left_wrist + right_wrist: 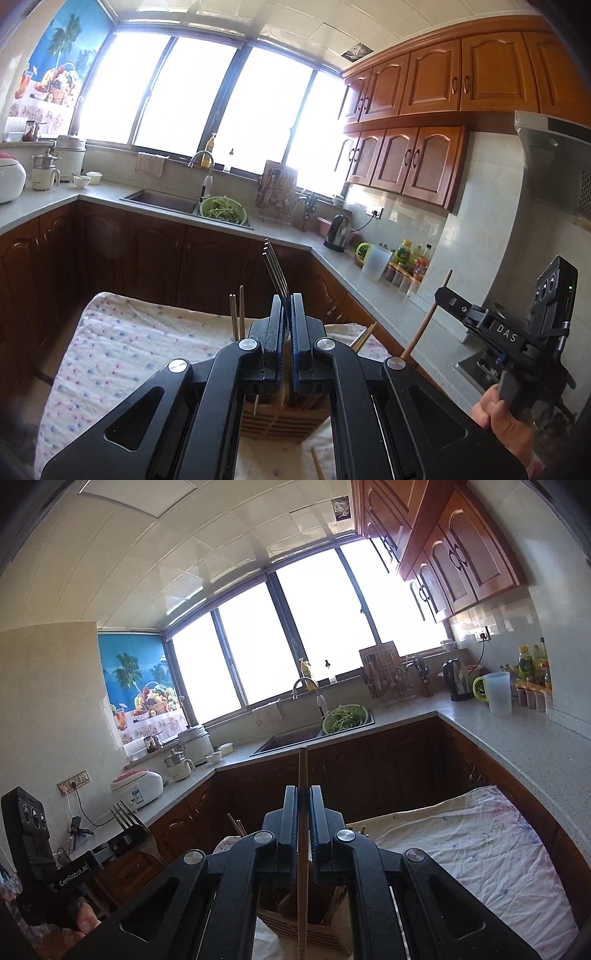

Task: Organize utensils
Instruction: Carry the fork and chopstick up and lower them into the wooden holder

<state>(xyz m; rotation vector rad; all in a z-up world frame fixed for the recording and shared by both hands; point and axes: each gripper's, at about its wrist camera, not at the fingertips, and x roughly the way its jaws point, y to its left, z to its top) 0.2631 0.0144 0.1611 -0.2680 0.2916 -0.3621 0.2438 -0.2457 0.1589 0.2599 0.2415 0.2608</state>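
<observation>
Fork (275, 273) stands tines-up, pinched in the left gripper (287, 310) above the slotted wooden utensil holder (284, 421) on the dotted cloth (122, 350). Right gripper (303, 812) clamps a wooden chopstick (303, 771) upright over the same holder, at 12 o'clock. More chopsticks (236, 314) stand in the holder at 11 o'clock.

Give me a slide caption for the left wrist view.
Left gripper holds a fork upright above the wooden utensil holder on the cloth-covered table.

Both wrist views look forward, tilted upward, from close above the wooden holder (284, 417) at frame bottom; both share the sink (291, 738) and window (258, 99).
</observation>
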